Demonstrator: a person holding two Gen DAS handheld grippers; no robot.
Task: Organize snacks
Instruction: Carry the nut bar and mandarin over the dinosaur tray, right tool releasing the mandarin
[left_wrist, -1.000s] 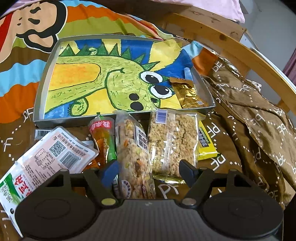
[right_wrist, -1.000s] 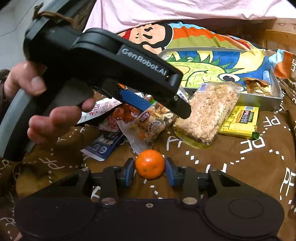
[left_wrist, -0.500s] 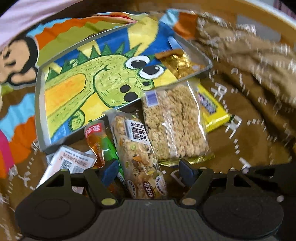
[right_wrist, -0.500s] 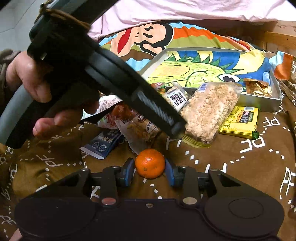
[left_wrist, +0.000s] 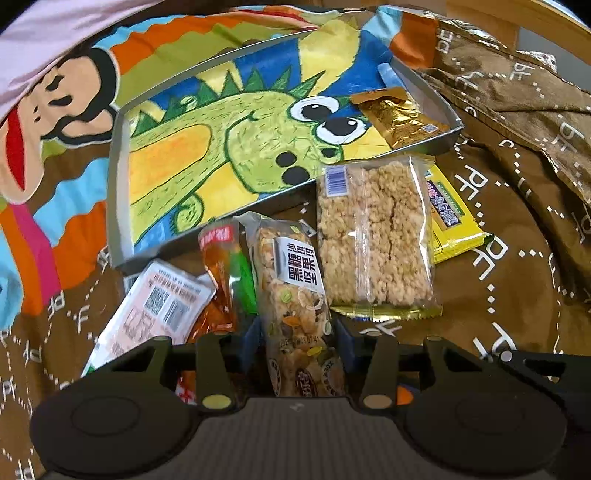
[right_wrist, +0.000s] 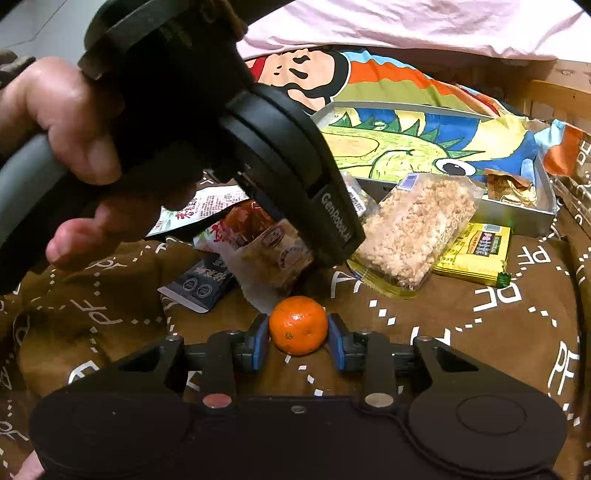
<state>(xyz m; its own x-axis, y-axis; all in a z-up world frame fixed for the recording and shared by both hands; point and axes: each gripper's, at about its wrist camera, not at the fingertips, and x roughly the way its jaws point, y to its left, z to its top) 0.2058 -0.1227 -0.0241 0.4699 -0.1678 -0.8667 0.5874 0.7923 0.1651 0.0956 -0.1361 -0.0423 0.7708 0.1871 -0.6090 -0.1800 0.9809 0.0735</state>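
Snacks lay scattered on the brown printed blanket (left_wrist: 517, 295), just in front of the dinosaur-print tray (left_wrist: 118, 155). The left gripper (left_wrist: 298, 338) was angled down over the nut bar packet (left_wrist: 295, 295), its jaws closing with the packet's near end between the blue pads, which looked to be touching the wrapper on both sides. Beside that packet sat the clear puffed-rice bar (left_wrist: 373, 236) to the right, partly covering a yellow packet (left_wrist: 450, 218). To the left were an orange-and-green sachet (left_wrist: 221, 273) and a white packet with a QR code (left_wrist: 155, 310). One gold wrapper (left_wrist: 399, 118) was already inside the tray, at its right corner. In the right wrist view, a hand (right_wrist: 70, 147) held the left gripper's black body low over the pile. The right gripper (right_wrist: 297, 338) clasped a small mandarin (right_wrist: 297, 325), blue pads pressing each side, just above the blanket. A dark blue packet (right_wrist: 199, 284) lay near it.
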